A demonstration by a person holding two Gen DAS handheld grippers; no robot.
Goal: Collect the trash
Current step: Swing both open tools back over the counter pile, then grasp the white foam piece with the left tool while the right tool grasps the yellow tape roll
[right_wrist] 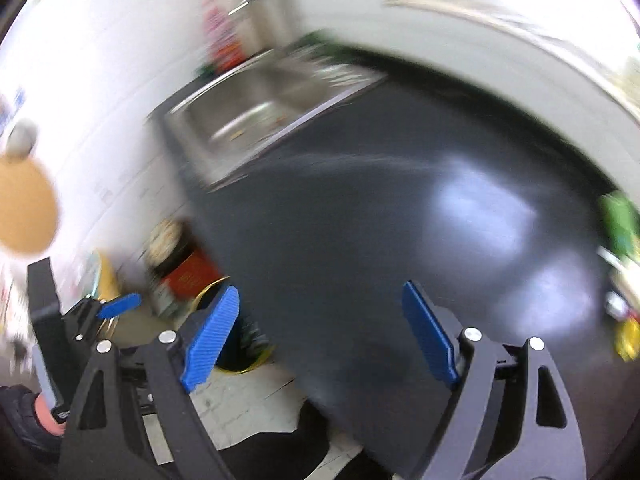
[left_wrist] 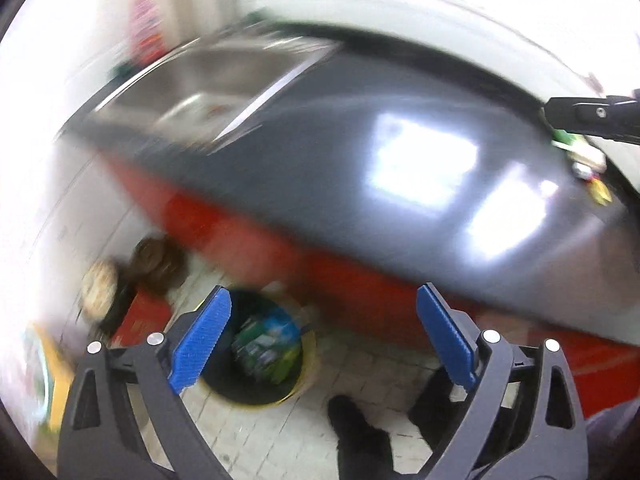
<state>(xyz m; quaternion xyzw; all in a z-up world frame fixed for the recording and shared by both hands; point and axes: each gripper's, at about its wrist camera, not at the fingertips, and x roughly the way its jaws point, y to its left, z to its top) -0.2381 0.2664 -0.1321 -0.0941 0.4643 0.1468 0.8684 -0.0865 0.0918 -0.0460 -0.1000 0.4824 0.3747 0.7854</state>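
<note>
Both views are motion-blurred. My left gripper (left_wrist: 324,336) is open and empty, hanging over the floor above a round yellow-rimmed trash bin (left_wrist: 308,364) that holds green and blue wrappers (left_wrist: 266,346). My right gripper (right_wrist: 320,332) is open and empty over the front edge of the dark countertop (right_wrist: 360,220). Loose trash, green and yellow wrappers (left_wrist: 580,160), lies at the counter's far right; it shows in the right wrist view (right_wrist: 622,232) too. The bin (right_wrist: 236,360) is partly hidden behind my right gripper's left finger. The left gripper (right_wrist: 116,306) shows at the lower left of the right wrist view.
A steel sink (left_wrist: 224,80) is set in the counter at the back left. The counter front is red (left_wrist: 320,272). A red box (left_wrist: 140,320) and round objects (left_wrist: 100,288) sit on the tiled floor by the bin. The person's dark shoes (left_wrist: 360,436) stand below.
</note>
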